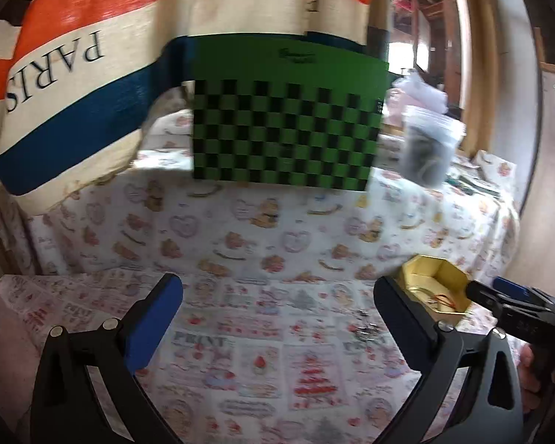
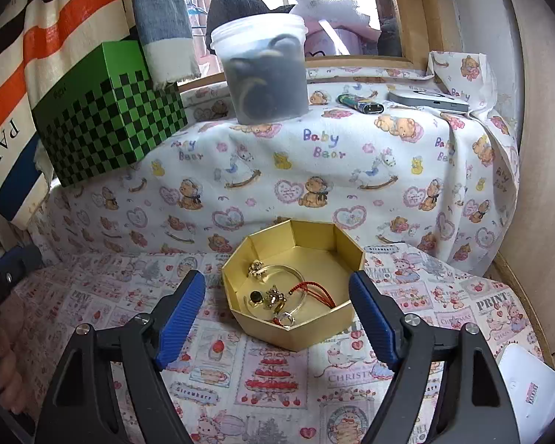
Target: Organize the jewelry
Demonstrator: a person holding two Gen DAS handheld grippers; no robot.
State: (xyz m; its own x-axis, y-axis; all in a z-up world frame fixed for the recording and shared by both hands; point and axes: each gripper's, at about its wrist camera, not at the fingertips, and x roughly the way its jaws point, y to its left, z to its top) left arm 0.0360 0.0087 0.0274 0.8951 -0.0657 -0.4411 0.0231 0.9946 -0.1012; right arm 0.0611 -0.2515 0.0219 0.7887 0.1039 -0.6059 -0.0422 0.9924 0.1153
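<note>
From the left wrist view, my left tool (image 1: 277, 318) stands spread wide with nothing between its blue pads, pointing down over the table covered in a printed Christmas-patchwork cloth (image 1: 240, 355). A few small silvery jewelry pieces (image 1: 366, 329) lie loose on the cloth just inside the right-hand pad; they are blurred, so I cannot name them. I judge the wide spread is there so I can come down around them. The gold octagonal cardboard box (image 1: 434, 283) sits just beyond, and my right tool (image 1: 499, 294) reaches toward it from the right.

From the right wrist view, my right tool (image 2: 277, 310) is also spread and pinches nothing, its pads flanking the near side of the box without touching it. Inside lie a thin gold bangle (image 2: 303, 277), a gold charm (image 2: 273, 298) and a red cord (image 2: 320, 292): pieces gathered there, I take it, so they stay in one place.
</note>
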